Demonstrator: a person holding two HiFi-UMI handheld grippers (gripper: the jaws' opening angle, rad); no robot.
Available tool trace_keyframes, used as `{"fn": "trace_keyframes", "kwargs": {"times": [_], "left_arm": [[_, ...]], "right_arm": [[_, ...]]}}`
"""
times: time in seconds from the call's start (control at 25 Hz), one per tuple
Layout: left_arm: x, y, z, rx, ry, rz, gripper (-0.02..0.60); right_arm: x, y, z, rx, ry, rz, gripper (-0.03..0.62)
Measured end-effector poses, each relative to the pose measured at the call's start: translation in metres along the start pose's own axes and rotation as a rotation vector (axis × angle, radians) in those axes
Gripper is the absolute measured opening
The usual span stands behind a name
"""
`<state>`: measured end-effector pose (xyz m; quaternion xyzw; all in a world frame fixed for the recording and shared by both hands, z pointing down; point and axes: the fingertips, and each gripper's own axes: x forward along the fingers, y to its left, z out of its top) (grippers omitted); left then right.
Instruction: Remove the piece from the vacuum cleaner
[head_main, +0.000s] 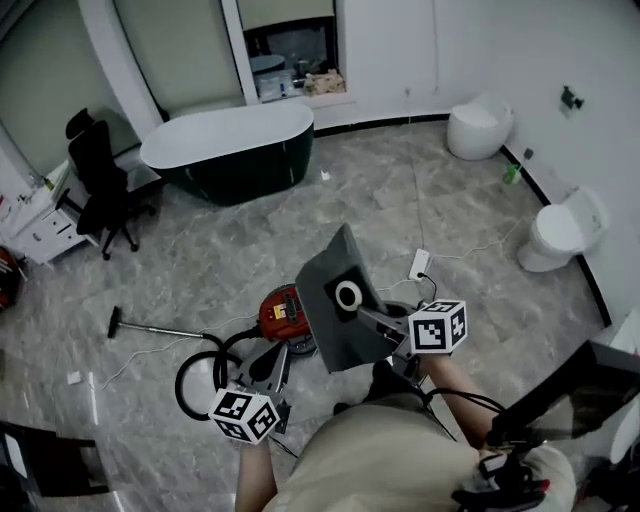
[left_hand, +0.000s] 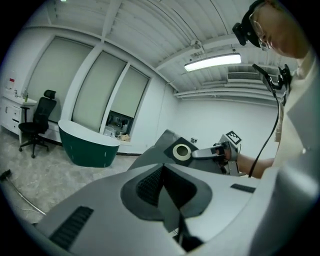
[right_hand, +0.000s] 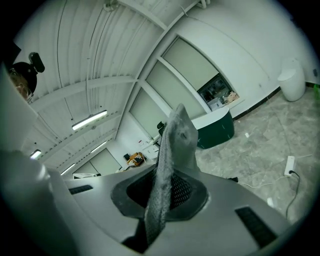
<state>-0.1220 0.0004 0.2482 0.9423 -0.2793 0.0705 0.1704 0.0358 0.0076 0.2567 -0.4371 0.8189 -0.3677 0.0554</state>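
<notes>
a person stands on a grey marbled floor (head_main: 200, 260), seen from overhead, with 1 claw in each hand. the right claw (head_main: 372, 318) is clenched on a flat grey piece (head_main: 328, 335) with a pale ring (head_main: 348, 295) on its face, held up in the air, tilted, above and just right of the red vacuum cleaner (head_main: 283, 312) on the floor. the right gripper view shows the piece's fabric edge (right_hand: 175, 140) pinched between the jaws. the left claw (head_main: 272, 365) sits lower, near the vacuum; its view shows the jaws pressed together with nothing between them. a black hose (head_main: 195, 372) loops left from the vacuum. a dark green bathtub (head_main: 230, 150) stands well beyond.
</notes>
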Motion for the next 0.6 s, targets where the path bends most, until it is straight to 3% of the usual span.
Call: {"fn": "trace_keyframes", "kwargs": {"times": [0.12, 0.32, 0.6], "left_arm": [[-0.042, -0.021, -0.012, -0.004, -0.001, -0.056, 0.002], [-0.032, -0.049, -0.029, -0.029, 0.008, -0.115, 0.002], [-0.030, -0.062, -0.026, -0.061, 0.033, -0.122, 0.002]], "right_arm": [[-0.027, 0.042, -0.033, 0.000, -0.007, -0.050, 0.029], [-0.055, 0.037, -0.047, 0.002, 0.013, -0.107, 0.029], [-0.076, 0.042, -0.036, 0.025, -0.006, -0.094, 0.029]]}}
